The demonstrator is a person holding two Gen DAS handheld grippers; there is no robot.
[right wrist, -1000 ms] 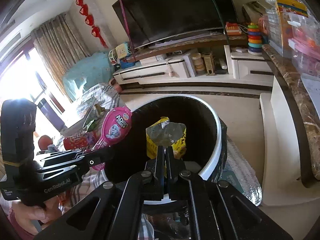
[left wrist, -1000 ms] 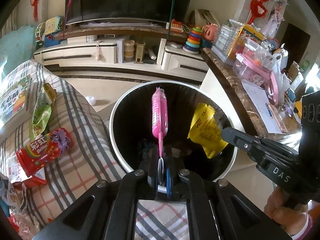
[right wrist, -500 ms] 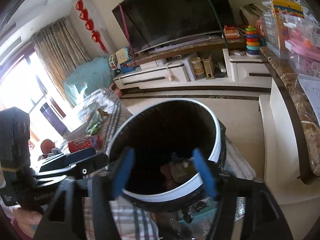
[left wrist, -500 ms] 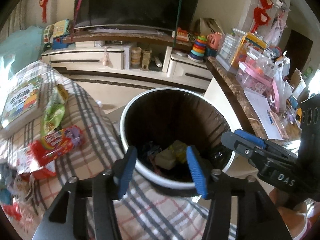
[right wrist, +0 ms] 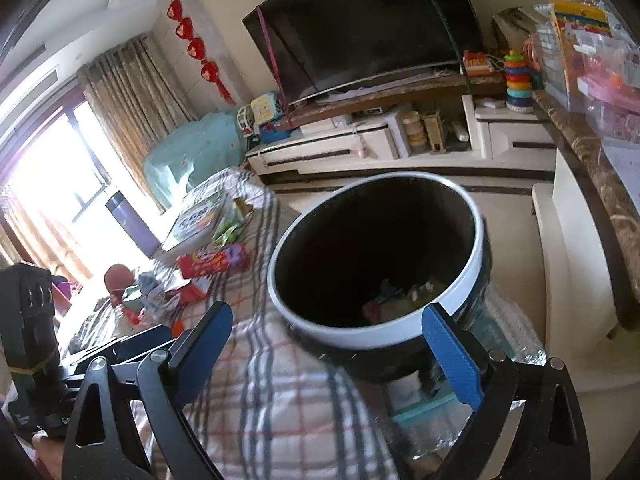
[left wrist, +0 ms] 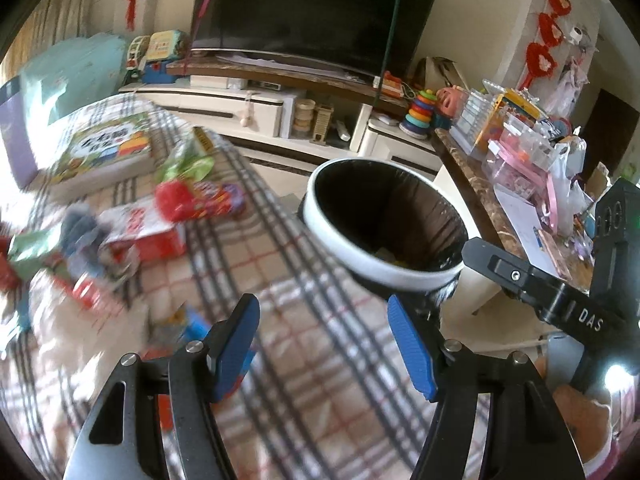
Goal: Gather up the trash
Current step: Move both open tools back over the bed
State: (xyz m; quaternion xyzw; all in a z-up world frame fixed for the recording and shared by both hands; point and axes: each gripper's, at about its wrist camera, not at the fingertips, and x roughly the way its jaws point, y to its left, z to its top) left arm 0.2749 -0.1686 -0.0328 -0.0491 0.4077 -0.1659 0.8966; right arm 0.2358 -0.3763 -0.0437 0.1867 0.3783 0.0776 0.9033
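Note:
A round bin with a white rim (left wrist: 332, 244) (right wrist: 360, 334) and black liner stands beside the plaid-covered table (left wrist: 312, 360) (right wrist: 276, 384); wrappers lie at its bottom. My left gripper (left wrist: 324, 346) is open and empty above the plaid cloth, left of the bin. My right gripper (right wrist: 340, 354) is open and empty at the bin's near rim. On the table lie a red and purple snack pack (left wrist: 196, 202) (right wrist: 214, 260), a green wrapper (left wrist: 188, 160) (right wrist: 230, 228), a red and white box (left wrist: 148, 232) and crumpled wrappers (left wrist: 84, 240) (right wrist: 156, 292). The right gripper's finger (left wrist: 532, 284) shows in the left wrist view.
A picture book (left wrist: 104, 152) lies at the table's far end. A marble-topped counter (left wrist: 480, 200) (right wrist: 600, 184) crowded with boxes and toys runs along the right of the bin. A TV cabinet (left wrist: 256, 108) stands across the floor. A small blue item (left wrist: 192, 326) lies near my left fingers.
Both grippers opened and dropped the pink packet and the yellow wrapper into the bin. Since then the left gripper has swung left over the table; the right has drawn back slightly.

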